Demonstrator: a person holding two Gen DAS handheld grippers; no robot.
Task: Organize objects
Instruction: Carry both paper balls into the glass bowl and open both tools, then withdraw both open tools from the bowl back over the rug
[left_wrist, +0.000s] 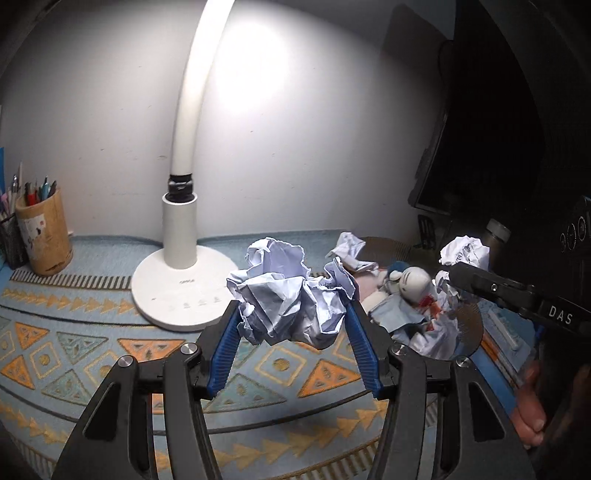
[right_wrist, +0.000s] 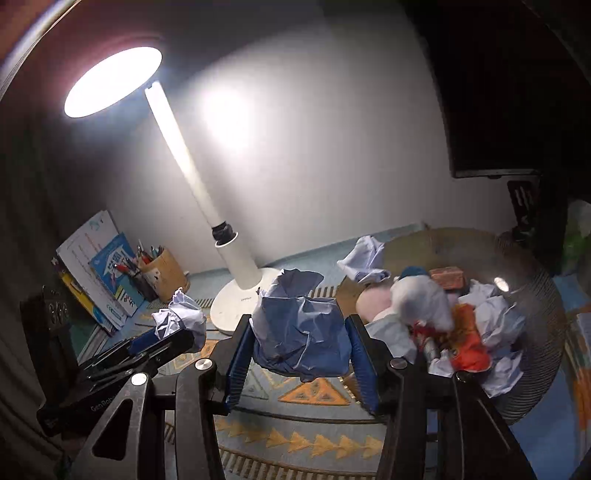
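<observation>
In the left wrist view my left gripper (left_wrist: 291, 305) is shut on a crumpled ball of white paper (left_wrist: 284, 280), held above the patterned mat. My right gripper (right_wrist: 300, 320) is shut on a second crumpled paper ball (right_wrist: 301, 339), which looks bluish in shadow and is also off the mat. Each gripper appears in the other's view: the right gripper (left_wrist: 458, 271) with its paper (left_wrist: 466, 251) at the right, the left gripper (right_wrist: 184, 335) with its paper (right_wrist: 181, 315) at the left. Another paper ball (right_wrist: 365, 258) lies on the mat behind.
A white desk lamp (left_wrist: 183, 291) stands lit at the back centre. A wooden pen holder (left_wrist: 44, 236) and leaning books (right_wrist: 99, 273) stand at the back left. A round dark mesh basket (right_wrist: 543, 332) at the right holds a plush toy (left_wrist: 413, 284), paper and clutter. A dark monitor (right_wrist: 491, 110) stands behind.
</observation>
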